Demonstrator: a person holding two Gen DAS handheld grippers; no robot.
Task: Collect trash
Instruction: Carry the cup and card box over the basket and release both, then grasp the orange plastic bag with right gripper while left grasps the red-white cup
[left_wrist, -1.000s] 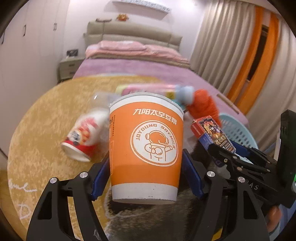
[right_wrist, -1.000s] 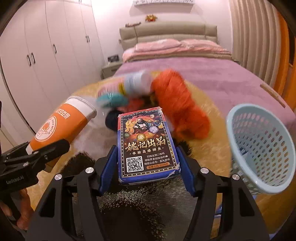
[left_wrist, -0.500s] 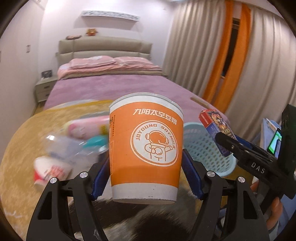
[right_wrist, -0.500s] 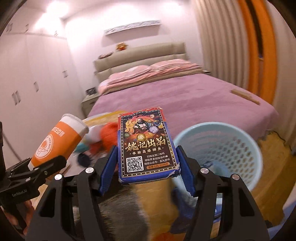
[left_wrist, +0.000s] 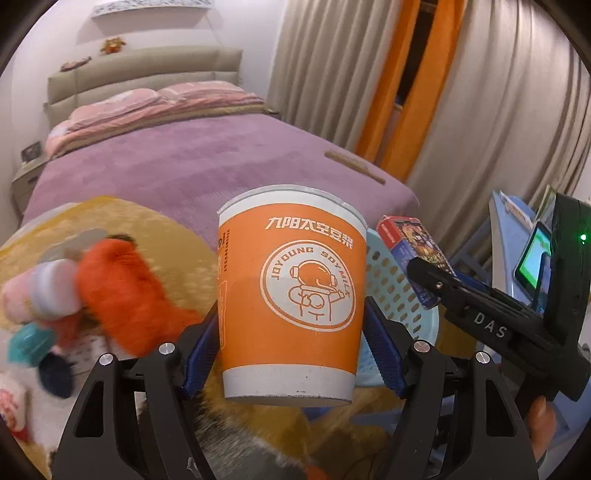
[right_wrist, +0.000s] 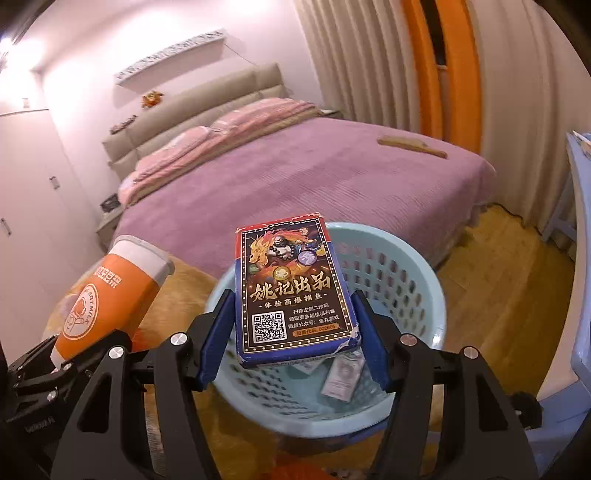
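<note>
My left gripper (left_wrist: 291, 354) is shut on an orange paper cup (left_wrist: 291, 295) and holds it upright in the air. My right gripper (right_wrist: 295, 332) is shut on a blue card box (right_wrist: 291, 291) and holds it over the pale blue basket (right_wrist: 417, 280). The basket holds some small wrappers (right_wrist: 340, 376). In the left wrist view the basket (left_wrist: 391, 284) shows right behind the cup, with the right gripper (left_wrist: 424, 273) and card box (left_wrist: 413, 251) above it. The cup (right_wrist: 107, 299) shows left of the basket in the right wrist view.
A purple bed (right_wrist: 314, 184) stands behind the basket. More trash lies on the yellow rug (left_wrist: 147, 229) at left: an orange fuzzy item (left_wrist: 122, 291), a pink bottle (left_wrist: 37, 291), a teal cap (left_wrist: 26, 343). A blue chair (right_wrist: 580, 295) is at right.
Both grippers have swung right, away from the trash pile on the rug. The basket has come under the card box and close behind the cup. Both grips are unchanged.
</note>
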